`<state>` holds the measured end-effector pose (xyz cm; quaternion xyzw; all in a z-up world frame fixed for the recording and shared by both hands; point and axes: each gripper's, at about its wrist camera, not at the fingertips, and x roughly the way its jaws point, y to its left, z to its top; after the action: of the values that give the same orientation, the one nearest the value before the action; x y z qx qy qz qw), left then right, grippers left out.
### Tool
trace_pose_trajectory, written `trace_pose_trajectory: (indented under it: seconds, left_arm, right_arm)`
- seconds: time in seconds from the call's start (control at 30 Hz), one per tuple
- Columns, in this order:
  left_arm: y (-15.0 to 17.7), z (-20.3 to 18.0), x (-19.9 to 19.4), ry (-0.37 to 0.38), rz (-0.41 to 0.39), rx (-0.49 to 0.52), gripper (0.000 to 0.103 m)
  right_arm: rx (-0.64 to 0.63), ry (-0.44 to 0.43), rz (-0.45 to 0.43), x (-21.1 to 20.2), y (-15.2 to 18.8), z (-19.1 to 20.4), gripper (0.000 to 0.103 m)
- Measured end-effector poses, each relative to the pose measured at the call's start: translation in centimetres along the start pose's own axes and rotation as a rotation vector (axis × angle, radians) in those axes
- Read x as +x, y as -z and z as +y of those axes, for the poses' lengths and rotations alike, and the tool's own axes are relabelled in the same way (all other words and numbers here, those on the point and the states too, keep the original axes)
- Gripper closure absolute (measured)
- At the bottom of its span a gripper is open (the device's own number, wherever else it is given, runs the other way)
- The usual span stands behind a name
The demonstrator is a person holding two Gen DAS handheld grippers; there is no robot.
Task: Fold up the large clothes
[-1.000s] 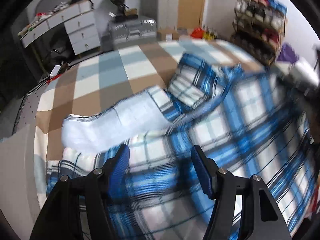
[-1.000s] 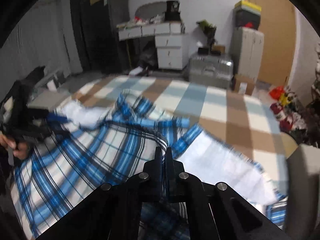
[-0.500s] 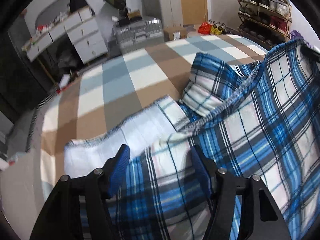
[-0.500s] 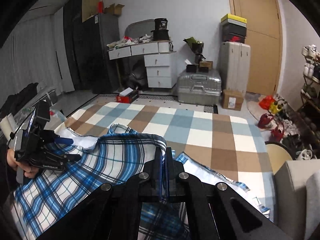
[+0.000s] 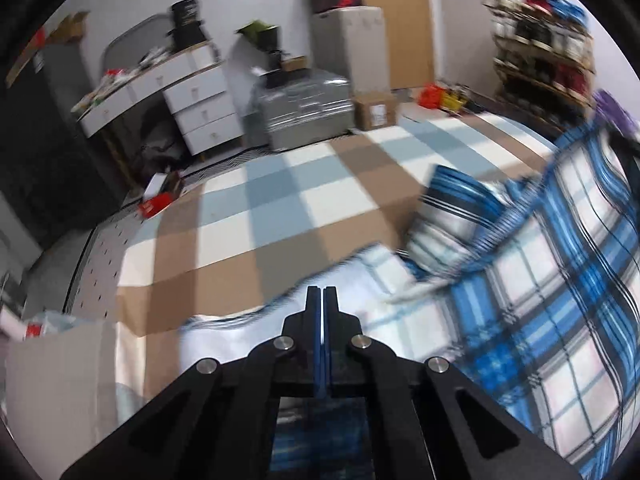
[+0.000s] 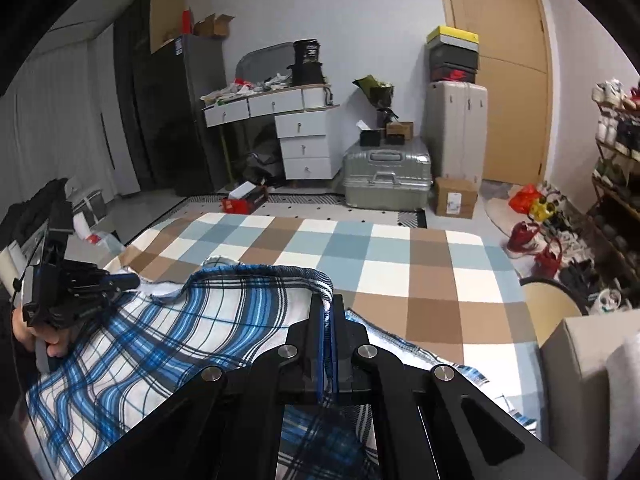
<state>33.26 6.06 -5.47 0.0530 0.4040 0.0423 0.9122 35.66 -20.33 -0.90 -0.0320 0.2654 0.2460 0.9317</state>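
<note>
Garment: blue plaid shirt (image 6: pixel 168 332), lifted at its near edge, the rest rumpled on the checked bed cover (image 6: pixel 384 256)
Right tongs (image 6: pixel 327 312): clenched on the shirt's hem
Left tongs (image 5: pixel 321 304): jaws together; the right view shows them at the shirt's edge, apparently pinching it
Progress: early; both edges gripped, no neat fold visible
Left: carry the edge over, flatten, fold again
Beyond: silver suitcase (image 6: pixel 386 178), white drawers (image 6: pixel 306 144)

The left gripper (image 5: pixel 321 294) jaws have clamped (previously wide) on the plaid garment (image 5: pixel 560 300).
</note>
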Motion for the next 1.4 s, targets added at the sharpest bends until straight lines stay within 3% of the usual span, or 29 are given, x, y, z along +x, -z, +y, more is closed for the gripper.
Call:
trace_pose_trajectory:
  seconds: [0.1,0.27,0.3,0.37,0.4,0.5,0.7,0.83,0.93,1.0,1.07,1.13,1.4]
  left_arm:
    - [0.0,0.9,0.9,0.028,0.04,-0.039,0.103]
    - [0.2,0.1,1.3,0.172,0.096,-0.059,0.102]
    - [0.1,-0.6,1.7,0.184,0.116,-0.042,0.097]
    - [0.0,-2.0,2.0,0.188,0.132,0.004,0.063]
    - [-0.1,-2.7,2.1,0.185,0.127,0.029,0.059]
    - [-0.6,-5.0,2.5,0.181,0.111,0.107,0.059]
    - [-2.1,-8.2,3.2,0.277,0.135,0.208,0.059]
    - [-2.3,-9.5,4.0,0.2,0.146,0.275,0.059]
    - [-2.2,-9.5,4.8,0.175,0.166,0.262,0.059]
    - [-1.9,-9.6,4.7,0.192,0.16,0.278,0.07]
    - [-1.5,-9.9,4.1,0.195,0.155,0.305,0.091]
    - [-1.4,-10.2,3.9,0.183,0.158,0.338,0.1]
    - [-1.5,-9.4,2.9,0.176,0.087,0.302,0.103]
  right_arm:
    - [0.019,-0.002,0.017,1.0,0.0,-0.1,0.101]
    - [-0.034,0.069,0.144,3.8,0.8,0.0,0.101]
    - [-0.047,0.091,0.18,4.5,1.1,0.0,0.101]
    - [-0.068,0.118,0.229,5.5,1.8,0.0,0.101]
    - [-0.071,0.121,0.237,5.7,2.1,0.1,0.101]
    - [-0.067,0.117,0.233,5.5,2.4,0.0,0.101]
    - [-0.069,0.104,0.229,5.1,1.9,-0.1,0.101]
    - [-0.076,0.095,0.229,5.0,1.7,-0.2,0.101]
    - [-0.07,0.089,0.235,5.2,1.9,-0.3,0.101]
    - [-0.065,0.088,0.241,5.4,2.0,-0.4,0.101]
    - [-0.066,0.086,0.247,5.6,2.1,-0.4,0.1]
    - [-0.062,0.085,0.25,5.7,2.1,-0.5,0.1]
    - [-0.033,0.075,0.247,5.6,2.1,-0.6,0.098]
